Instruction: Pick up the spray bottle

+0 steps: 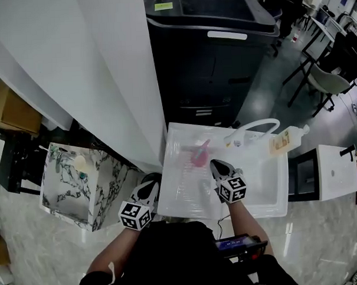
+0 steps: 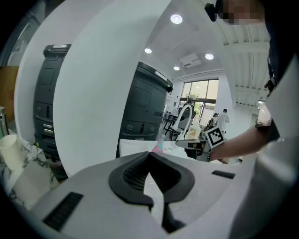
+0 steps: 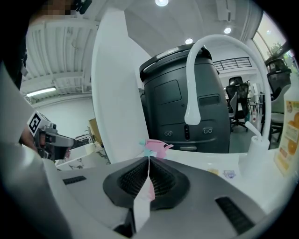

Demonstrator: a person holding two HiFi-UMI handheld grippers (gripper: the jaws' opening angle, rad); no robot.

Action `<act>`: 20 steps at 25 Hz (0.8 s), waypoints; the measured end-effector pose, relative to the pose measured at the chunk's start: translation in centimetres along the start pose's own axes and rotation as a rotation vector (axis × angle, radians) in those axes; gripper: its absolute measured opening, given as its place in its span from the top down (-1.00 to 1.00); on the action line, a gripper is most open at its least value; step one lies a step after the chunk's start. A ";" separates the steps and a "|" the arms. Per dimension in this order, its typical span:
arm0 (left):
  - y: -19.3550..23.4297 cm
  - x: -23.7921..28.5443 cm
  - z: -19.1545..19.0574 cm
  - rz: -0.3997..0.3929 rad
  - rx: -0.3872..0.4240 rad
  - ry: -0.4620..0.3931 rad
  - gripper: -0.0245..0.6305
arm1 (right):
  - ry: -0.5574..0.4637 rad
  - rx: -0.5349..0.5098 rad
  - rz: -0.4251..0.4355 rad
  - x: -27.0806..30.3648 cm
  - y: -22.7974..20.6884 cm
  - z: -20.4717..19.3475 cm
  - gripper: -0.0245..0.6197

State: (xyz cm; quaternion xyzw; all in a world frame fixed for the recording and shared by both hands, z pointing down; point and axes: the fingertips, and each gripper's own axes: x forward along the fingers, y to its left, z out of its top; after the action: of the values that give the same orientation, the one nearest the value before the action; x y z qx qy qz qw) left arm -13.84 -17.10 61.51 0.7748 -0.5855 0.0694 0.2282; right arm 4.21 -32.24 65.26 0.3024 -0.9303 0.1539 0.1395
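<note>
My right gripper (image 1: 218, 165), jaws pressed together, points at the pink plastic spray bottle (image 1: 199, 153) near the white sink's (image 1: 275, 188) far edge. If I go in unopened, I'd shove it away. My left gripper (image 1: 149, 185), likewise closed, hovers at the near-left corner.
</note>
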 end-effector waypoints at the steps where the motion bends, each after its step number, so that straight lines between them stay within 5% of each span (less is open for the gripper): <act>1: 0.2 -0.1 0.1 0.005 -0.004 -0.002 0.90 | 0.007 -0.001 -0.007 0.4 -0.2 -0.1 0.84; 9: 1.6 -0.9 -0.4 0.048 -0.028 0.010 0.90 | 0.052 -0.001 -0.045 3.4 -2.4 -1.1 0.82; 11: 2.1 -1.2 -0.6 0.065 -0.036 0.013 0.90 | 0.069 -0.008 -0.054 4.1 -2.8 -1.4 0.62; 20: 3.4 -1.8 -0.7 0.105 -0.048 0.023 0.90 | 0.090 -0.019 -0.023 6.7 -3.0 -1.8 0.36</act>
State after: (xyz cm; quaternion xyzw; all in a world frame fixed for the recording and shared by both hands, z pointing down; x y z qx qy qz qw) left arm -17.45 -15.98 62.39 0.7366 -0.6240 0.0762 0.2493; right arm 1.07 -37.37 69.85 0.3045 -0.9209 0.1571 0.1858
